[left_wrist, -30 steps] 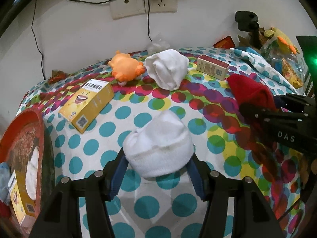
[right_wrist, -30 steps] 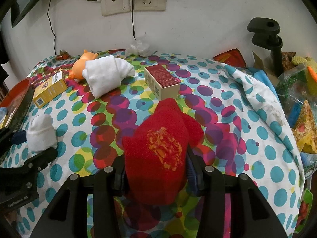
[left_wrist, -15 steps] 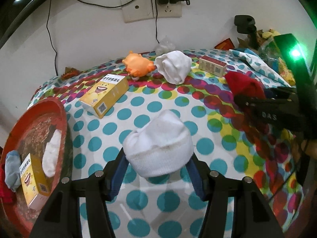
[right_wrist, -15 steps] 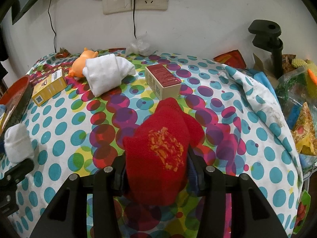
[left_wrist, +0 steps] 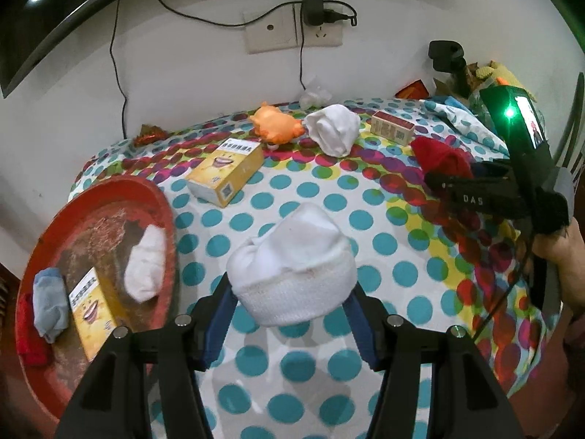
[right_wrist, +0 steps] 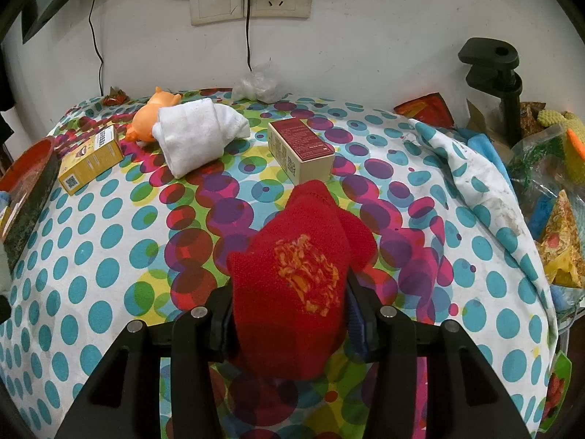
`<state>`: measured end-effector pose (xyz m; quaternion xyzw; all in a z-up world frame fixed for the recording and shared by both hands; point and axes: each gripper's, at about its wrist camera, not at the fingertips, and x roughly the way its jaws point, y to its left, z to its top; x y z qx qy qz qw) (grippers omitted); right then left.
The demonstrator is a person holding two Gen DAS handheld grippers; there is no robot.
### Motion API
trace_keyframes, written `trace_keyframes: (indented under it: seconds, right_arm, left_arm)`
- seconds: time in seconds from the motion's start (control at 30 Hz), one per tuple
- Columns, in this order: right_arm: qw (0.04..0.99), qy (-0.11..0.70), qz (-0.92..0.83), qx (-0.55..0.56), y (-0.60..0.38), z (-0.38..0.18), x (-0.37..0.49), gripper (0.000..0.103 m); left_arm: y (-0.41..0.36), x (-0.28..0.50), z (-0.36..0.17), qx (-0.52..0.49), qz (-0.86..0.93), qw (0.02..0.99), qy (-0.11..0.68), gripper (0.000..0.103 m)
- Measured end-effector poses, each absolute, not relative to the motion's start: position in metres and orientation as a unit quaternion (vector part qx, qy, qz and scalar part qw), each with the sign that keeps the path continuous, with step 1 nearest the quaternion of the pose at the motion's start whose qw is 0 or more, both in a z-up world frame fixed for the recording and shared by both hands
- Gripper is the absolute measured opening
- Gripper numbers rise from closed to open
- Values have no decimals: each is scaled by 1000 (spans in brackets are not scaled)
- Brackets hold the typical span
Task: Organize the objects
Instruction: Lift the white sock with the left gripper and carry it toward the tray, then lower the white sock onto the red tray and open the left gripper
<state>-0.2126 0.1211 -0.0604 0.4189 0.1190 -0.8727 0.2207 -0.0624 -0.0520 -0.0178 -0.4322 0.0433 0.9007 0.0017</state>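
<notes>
Two grippers each pinch a sock: the left gripper (left_wrist: 290, 311) clamps a white sock (left_wrist: 292, 270), the right gripper (right_wrist: 290, 311) a red sock (right_wrist: 296, 278). Ahead-left of the left jaws lies a red tray (left_wrist: 47, 376); just beyond the right jaws stands a maroon box (right_wrist: 299, 152) on the dotted cloth (right_wrist: 91, 256)

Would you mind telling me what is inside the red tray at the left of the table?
The red tray holds a rolled white sock, a yellow box, a light blue sock and something red at its near edge. Whatever lies beneath them is covered.
</notes>
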Motion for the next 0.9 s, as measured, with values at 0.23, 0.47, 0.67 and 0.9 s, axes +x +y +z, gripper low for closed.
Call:
trace_keyframes:
  seconds: [0.23,0.47,0.67,0.9]
  right_arm:
    - [220,120,-873,419,121,-60,-212,46]
    - [220,120,-873,419,121,-60,-212,46]
    - [220,119,-873,419,120,-60,-211,46]
    - [218,119,-873,419,120,-60,-211,46]
  left_arm:
    - [-73,-48,-5,-432,901,-9,37,59]
    - [-95,-40,11,-422,905,-32,42,59]
    - [-132,-37,27,-418,906,-62,23,59]
    - [-177,-32,27,-429,896,-111,26,59]
